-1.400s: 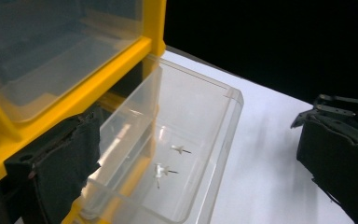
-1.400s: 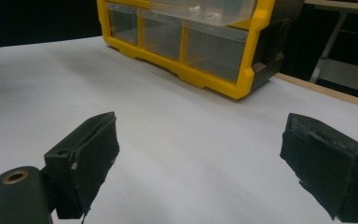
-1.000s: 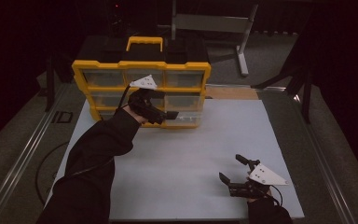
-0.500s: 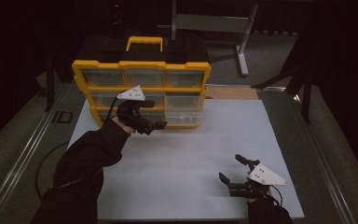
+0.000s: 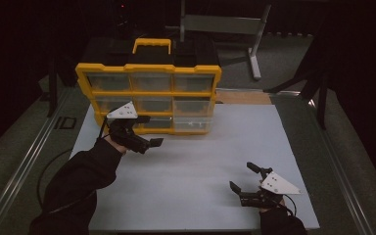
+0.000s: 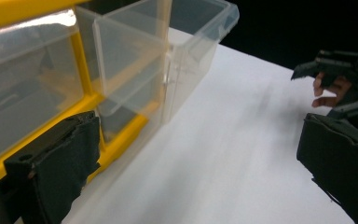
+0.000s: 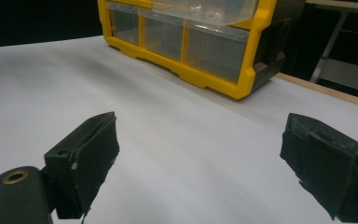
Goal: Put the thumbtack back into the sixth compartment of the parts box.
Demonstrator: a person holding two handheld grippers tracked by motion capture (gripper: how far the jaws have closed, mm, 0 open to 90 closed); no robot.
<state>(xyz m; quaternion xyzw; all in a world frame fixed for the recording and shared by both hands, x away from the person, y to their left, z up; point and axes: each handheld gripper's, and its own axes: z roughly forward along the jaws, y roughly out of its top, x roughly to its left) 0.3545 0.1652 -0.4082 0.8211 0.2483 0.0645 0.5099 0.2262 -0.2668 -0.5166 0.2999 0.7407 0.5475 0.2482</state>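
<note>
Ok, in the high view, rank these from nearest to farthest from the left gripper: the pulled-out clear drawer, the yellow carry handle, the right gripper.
Measured from the left gripper:
1. Pulled-out clear drawer, just to its right, at the organizer's lower right front.
2. Yellow carry handle, on top of the organizer, behind it.
3. Right gripper, across the white board near the front right edge.

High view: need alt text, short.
A person's left claw, jaws open and empty, hovers in front of a yellow drawer organizer at the back of a white table. The right claw, also open, sits low near the table's front right.
</note>
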